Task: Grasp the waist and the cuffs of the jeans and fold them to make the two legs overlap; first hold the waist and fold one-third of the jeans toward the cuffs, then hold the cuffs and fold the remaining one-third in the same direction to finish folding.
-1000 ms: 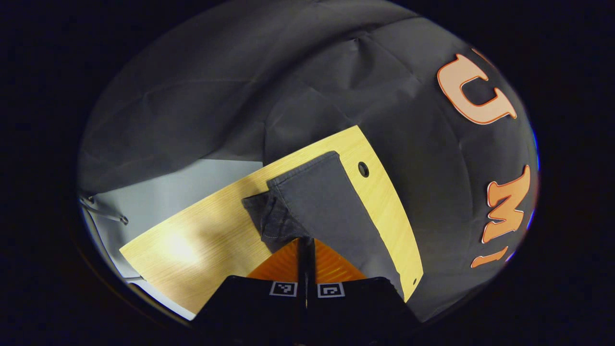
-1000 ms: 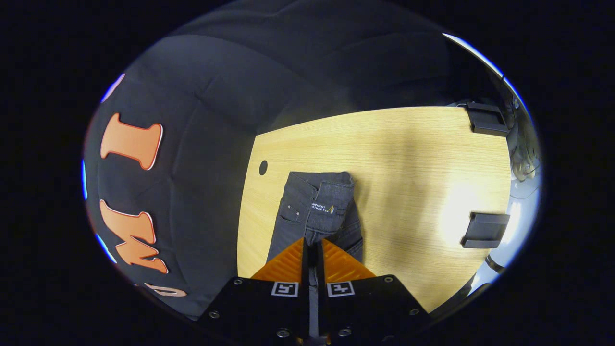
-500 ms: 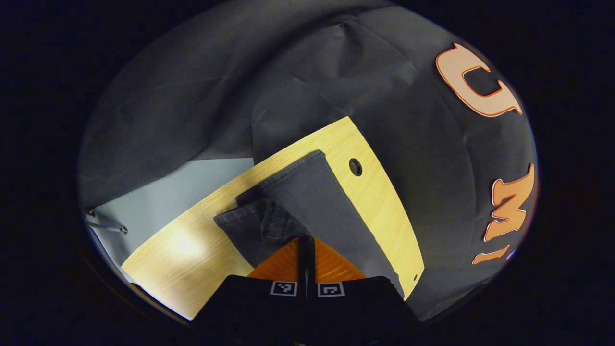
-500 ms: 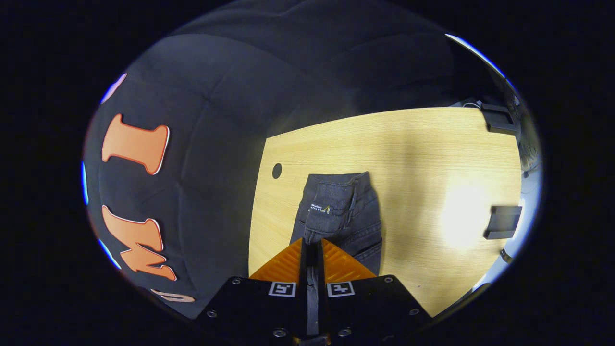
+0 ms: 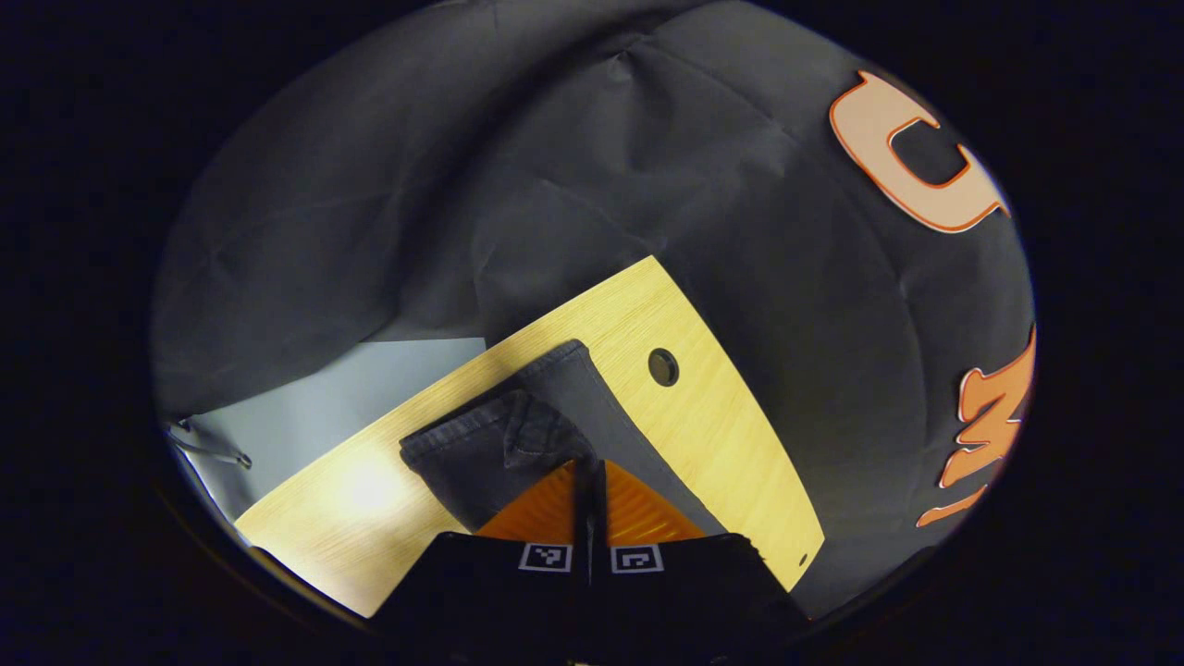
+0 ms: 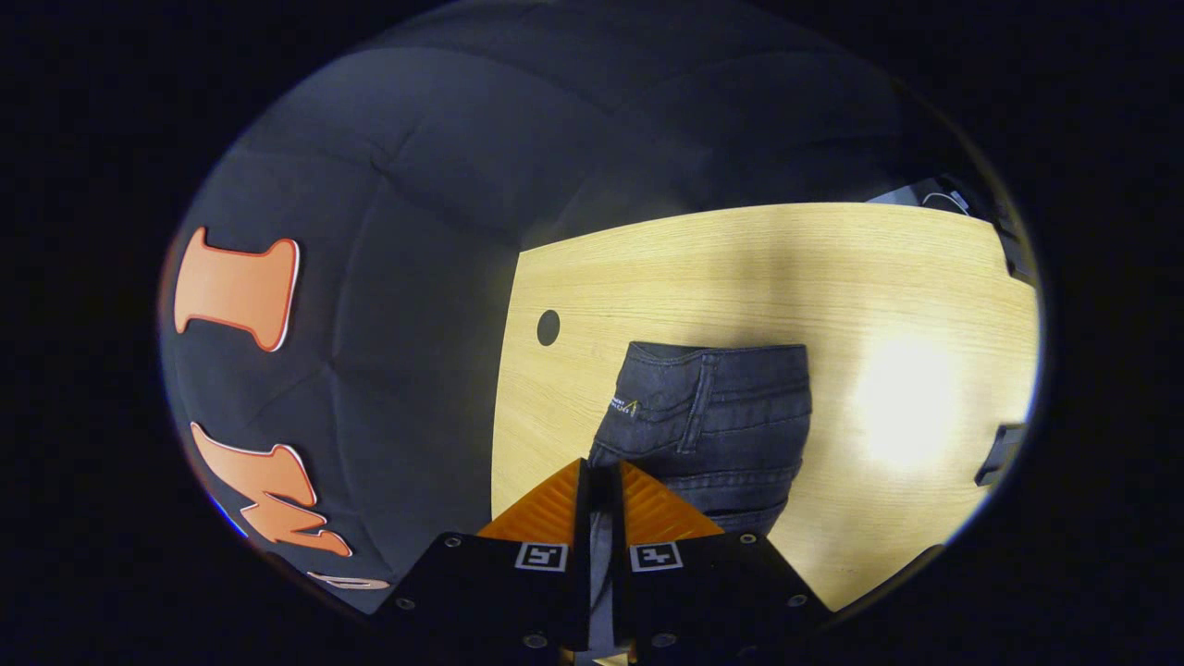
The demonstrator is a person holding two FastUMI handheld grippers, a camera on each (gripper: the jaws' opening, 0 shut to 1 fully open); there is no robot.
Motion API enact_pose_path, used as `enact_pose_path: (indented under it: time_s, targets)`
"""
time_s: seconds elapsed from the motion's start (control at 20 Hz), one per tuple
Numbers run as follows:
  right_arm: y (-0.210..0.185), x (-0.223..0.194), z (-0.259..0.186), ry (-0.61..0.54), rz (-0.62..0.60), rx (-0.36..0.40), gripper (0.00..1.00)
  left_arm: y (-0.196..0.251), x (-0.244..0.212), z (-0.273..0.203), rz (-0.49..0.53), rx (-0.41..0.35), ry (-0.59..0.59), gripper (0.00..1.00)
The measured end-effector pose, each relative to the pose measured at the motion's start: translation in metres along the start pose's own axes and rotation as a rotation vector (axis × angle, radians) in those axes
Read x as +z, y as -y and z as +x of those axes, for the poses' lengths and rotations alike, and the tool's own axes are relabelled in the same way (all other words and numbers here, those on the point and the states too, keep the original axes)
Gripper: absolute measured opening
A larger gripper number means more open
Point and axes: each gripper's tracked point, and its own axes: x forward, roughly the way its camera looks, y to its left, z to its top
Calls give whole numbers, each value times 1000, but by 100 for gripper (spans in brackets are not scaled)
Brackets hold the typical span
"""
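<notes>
Centrally, in the left gripper view, the left hand-held gripper is pinching dark denim of the jeans between its two fingers, which are standing closed on the cloth with no gap showing. A folded upper layer with a stitched hem is lying over a longer, flatter layer that is running up and right of the fingers. Both layers are resting on the light wooden desk, near its rounded corner, just beside a round cable hole in the desktop. A bright patch of lamp glare is lying on the wood to the left of the garment. A pale grey floor is showing beyond the far edge of the desk.

Correspondingly, in the right gripper view, the right hand-held gripper is gripping the near edge of the jeans, its fingers closed on a strip of denim that is running back between them. The garment is lying as a compact stacked bundle, with seams and belt loops crossing it, and a small label patch is sitting on its left part. The bundle is resting on the desk, close to the cable hole, which is lying to its upper left. A dark block-shaped object is sitting at the right rim; what it is cannot be told.
</notes>
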Motion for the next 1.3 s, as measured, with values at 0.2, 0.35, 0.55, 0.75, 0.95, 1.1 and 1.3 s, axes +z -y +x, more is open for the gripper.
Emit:
enact_pose_path:
  time_s: [0.2, 0.35, 0.55, 0.75, 0.95, 1.1, 1.3]
  targets:
    - [-12, 2, 33, -33, -2, -27, 10, 10, 10, 24, 42, 45, -2, 1]
    - [-19, -1, 59, -58, -15, -56, 11, 16, 5, 42, 68, 73, -40, 1]
    - [-17, -2, 82, -80, 8, -106, 10, 18, 5, 46, 52, 119, -41, 1]
    - [-15, -3, 87, -92, 6, -113, 10, 17, 11, 51, 46, 124, -29, 23]
    - [-29, -7, 71, -108, -58, -55, 5, 33, 7, 41, 99, 76, -16, 66]
    - [-25, -4, 58, -60, -122, -63, 43, 44, 4, 35, 195, 48, 17, 89]
    - [-2, -1, 39, -32, -239, -113, 82, 57, -7, 25, 330, -4, 51, 98]
